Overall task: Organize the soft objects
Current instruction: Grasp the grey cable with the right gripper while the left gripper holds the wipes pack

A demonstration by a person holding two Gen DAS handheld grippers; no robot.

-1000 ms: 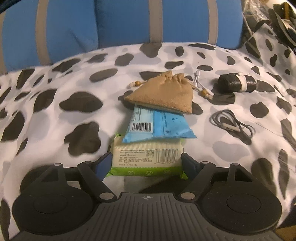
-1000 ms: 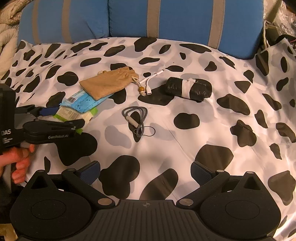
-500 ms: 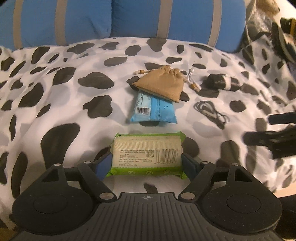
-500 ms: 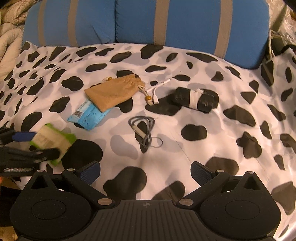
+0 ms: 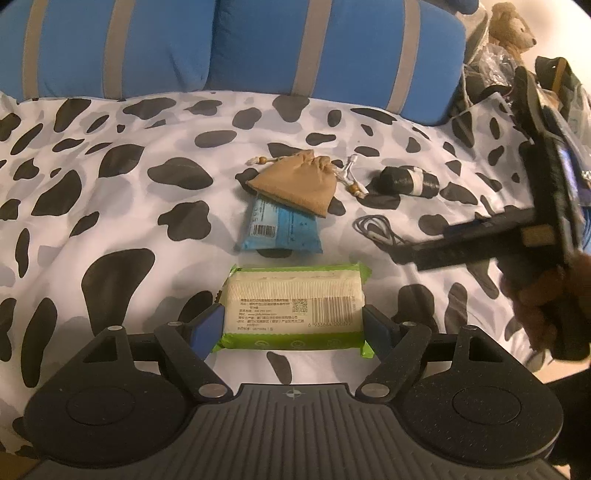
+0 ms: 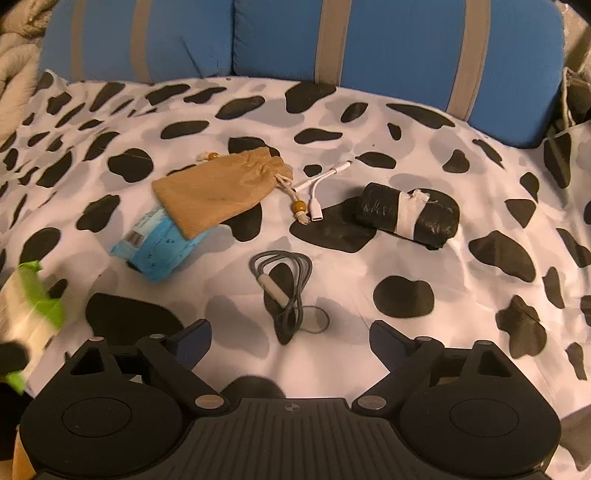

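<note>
Cow-print cloth (image 6: 369, 122), matt and softly creased. Pouch (image 6: 218, 192), tan ribbed fabric with wooden beads. Blue pack (image 5: 279, 230) and green pack (image 5: 295, 308), glossy plastic film. Black roll (image 6: 410, 216), shiny crinkled plastic under a white band. Cable (image 6: 286, 291), smooth grey. Cushions (image 5: 314, 48), matt blue cloth.

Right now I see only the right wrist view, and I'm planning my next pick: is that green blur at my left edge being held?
Observer: Yes. The left gripper is shut on the green wipes pack, with a pad on each short end.
Operator: Which face is up?
Observer: The pale label side, with its barcode facing up.
Operator: Anything soft outside my frame?
Observer: A teddy bear sits in the clutter past the blue cushion, at the far right.
</note>
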